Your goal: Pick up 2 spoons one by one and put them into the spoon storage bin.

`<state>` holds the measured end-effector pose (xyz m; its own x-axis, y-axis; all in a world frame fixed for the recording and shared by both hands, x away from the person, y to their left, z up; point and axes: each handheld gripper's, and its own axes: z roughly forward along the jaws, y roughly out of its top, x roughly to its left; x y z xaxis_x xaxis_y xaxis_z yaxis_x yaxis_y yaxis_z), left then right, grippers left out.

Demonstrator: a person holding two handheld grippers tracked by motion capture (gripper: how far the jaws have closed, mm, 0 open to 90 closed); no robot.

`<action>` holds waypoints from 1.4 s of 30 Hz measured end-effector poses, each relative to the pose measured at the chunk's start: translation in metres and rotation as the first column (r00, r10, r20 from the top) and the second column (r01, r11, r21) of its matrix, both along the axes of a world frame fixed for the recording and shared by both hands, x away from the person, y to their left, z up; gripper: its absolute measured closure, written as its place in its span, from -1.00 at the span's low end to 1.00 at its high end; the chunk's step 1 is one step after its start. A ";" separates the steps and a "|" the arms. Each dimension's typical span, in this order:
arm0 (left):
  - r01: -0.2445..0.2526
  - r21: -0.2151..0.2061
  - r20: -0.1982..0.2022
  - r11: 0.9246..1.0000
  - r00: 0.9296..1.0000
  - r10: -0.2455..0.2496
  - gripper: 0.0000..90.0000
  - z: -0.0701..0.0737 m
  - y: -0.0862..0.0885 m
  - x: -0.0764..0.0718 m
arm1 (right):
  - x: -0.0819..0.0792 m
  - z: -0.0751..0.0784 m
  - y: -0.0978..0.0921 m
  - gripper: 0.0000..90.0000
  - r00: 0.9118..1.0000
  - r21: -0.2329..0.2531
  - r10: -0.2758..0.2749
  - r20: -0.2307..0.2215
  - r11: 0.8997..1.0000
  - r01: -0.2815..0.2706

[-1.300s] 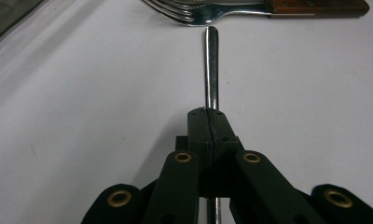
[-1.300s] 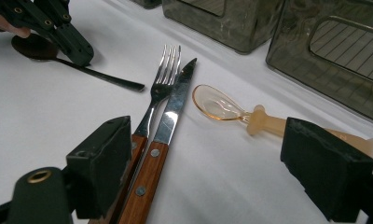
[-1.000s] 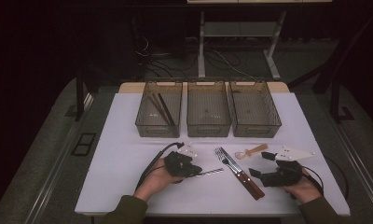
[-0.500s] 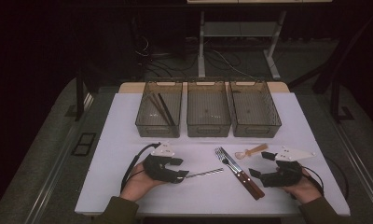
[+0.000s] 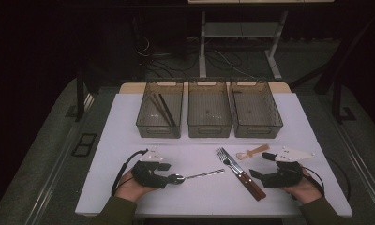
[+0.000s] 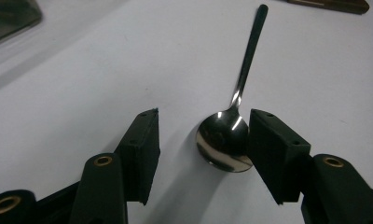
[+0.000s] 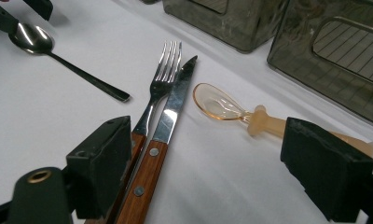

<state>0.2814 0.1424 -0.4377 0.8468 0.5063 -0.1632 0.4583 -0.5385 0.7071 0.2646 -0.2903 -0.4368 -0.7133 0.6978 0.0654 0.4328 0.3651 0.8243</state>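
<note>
The left gripper (image 6: 201, 144) is spread wide around the bowl of the metal spoon (image 6: 229, 135), which lies flat on the white table (image 5: 199, 197); one pad seems just to touch it. The right gripper (image 7: 222, 163) rests released over the wood-handled fork (image 7: 156, 88) and knife (image 7: 168, 116), beside a small plastic spoon (image 7: 222, 108).

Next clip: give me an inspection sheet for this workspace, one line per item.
Surface: white table, bare between items.
Job's things: metal spoon lying flat, bowl between the left gripper's jaws, not clamped.
Clutter: fork and knife side by side; plastic spoon; three bins, the left one holding dark sticks.
Grippers: left gripper open; right gripper open over the knife handle.
Cables: one trails from each gripper.
Surroundings: dark floor, table legs behind.
</note>
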 end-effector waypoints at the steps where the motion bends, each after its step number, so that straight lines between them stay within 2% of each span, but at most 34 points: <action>1: 0.002 0.005 -0.003 1.000 1.000 -0.002 -0.03 -0.001 -0.002 0.000 | 0.000 0.000 0.000 -0.63 1.000 -0.003 0.001 -0.001 1.000 -0.001; 5: 0.010 0.020 -0.002 1.000 1.000 -0.010 0.00 -0.003 -0.008 0.001 | 0.001 -0.002 0.002 -0.63 1.000 -0.011 0.005 -0.002 1.000 -0.006; 6: -0.001 0.019 -0.010 1.000 1.000 0.001 0.01 -0.003 -0.010 0.000 | 0.001 -0.002 0.003 -0.63 1.000 -0.012 0.006 -0.002 1.000 -0.006; 9: 0.023 0.040 -0.003 0.999 1.000 -0.023 0.03 -0.005 -0.012 0.002 | 0.001 -0.002 0.003 -0.63 1.000 -0.013 0.009 0.002 1.000 -0.009; 12: 0.021 0.045 -0.013 0.999 1.000 -0.021 0.04 -0.005 -0.014 0.001 | 0.001 -0.002 0.003 -0.63 1.000 -0.015 0.007 0.001 1.000 -0.007; 20: 0.032 0.052 -0.010 0.998 0.999 -0.031 0.06 -0.006 -0.015 -0.001 | 0.001 -0.001 0.003 -0.63 1.000 -0.013 0.004 0.007 1.000 -0.004; 28: 0.067 0.080 0.021 0.995 0.997 -0.068 0.08 -0.006 -0.017 -0.002 | 0.001 -0.001 0.003 -0.63 1.000 -0.015 0.005 0.006 1.000 -0.005; 42: 0.076 0.104 0.037 0.992 0.996 -0.080 0.24 -0.005 -0.021 -0.007 | 0.001 -0.001 0.003 -0.63 1.000 -0.022 0.008 0.012 1.000 -0.007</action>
<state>0.2742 0.1212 -0.4428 0.8893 0.4507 -0.0778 0.3835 -0.6420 0.6639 0.2652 -0.2873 -0.4383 -0.7191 0.6937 0.0412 0.4201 0.3866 0.8210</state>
